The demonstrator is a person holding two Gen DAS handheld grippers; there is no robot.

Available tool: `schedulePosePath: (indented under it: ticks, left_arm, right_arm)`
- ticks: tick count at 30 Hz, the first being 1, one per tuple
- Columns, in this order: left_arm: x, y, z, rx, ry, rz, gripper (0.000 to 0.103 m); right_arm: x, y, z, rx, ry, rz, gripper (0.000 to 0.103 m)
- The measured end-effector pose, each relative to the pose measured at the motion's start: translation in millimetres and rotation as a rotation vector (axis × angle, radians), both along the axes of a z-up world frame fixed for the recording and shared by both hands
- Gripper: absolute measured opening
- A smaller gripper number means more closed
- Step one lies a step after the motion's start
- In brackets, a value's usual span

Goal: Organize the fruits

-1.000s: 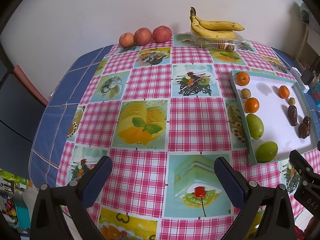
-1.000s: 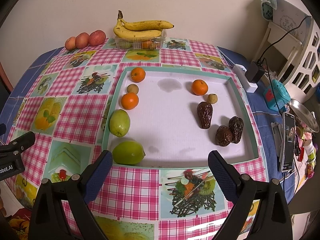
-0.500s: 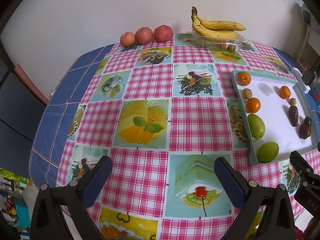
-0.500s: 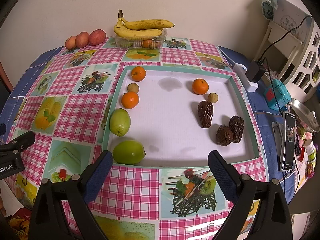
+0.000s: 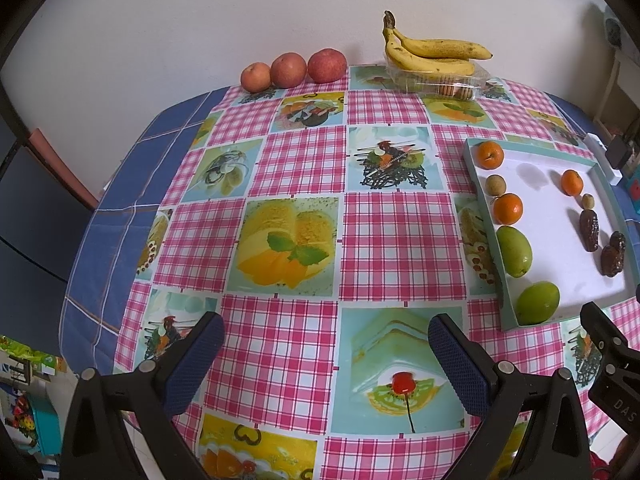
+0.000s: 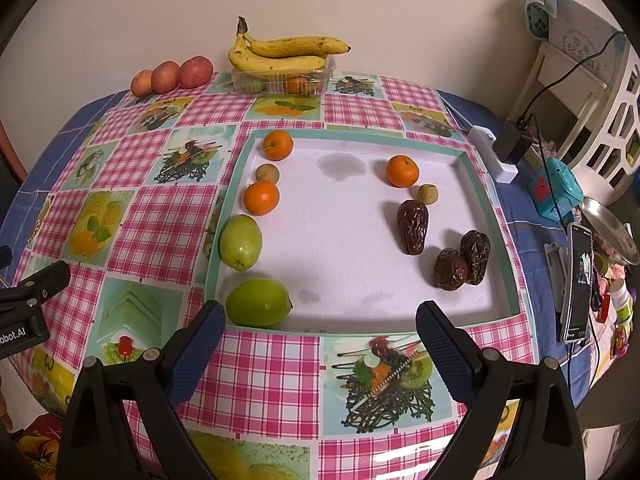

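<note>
Left gripper [image 5: 326, 354] has edged forward (jaws wide, empty).

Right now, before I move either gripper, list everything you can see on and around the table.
Tray: 1, white with teal rim, on the tablecloth, right side.
Oranges: 3, orange, in the tray; two along the left wall, one far right.
Green fruits: 2, green, tray's near-left side.
Small round fruits: 2, tan, in the tray, each near an orange.
Dates: 3, dark brown, tray's right side; two touching.
Bananas: 1 bunch, yellow, on a clear container by the wall.
Apples: 3, red, in a row at the wall.
Phone: 1, propped at the table's right edge.
Left gripper: open, empty.
Right gripper: open, empty.
</note>
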State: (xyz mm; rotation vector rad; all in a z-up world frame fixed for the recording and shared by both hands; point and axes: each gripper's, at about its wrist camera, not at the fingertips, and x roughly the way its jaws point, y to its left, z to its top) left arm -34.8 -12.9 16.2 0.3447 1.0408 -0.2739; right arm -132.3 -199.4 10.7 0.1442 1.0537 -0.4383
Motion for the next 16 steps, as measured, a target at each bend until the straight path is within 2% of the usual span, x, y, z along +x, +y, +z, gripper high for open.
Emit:
schedulePosePath:
  ticks: [16]
  left_arm:
    - [0.1,0.7,0.1,0.009,-0.005,0.023,0.103]
  right_arm:
    - [0.0,-3.2,-0.4,0.006,0.004,0.010,0.096]
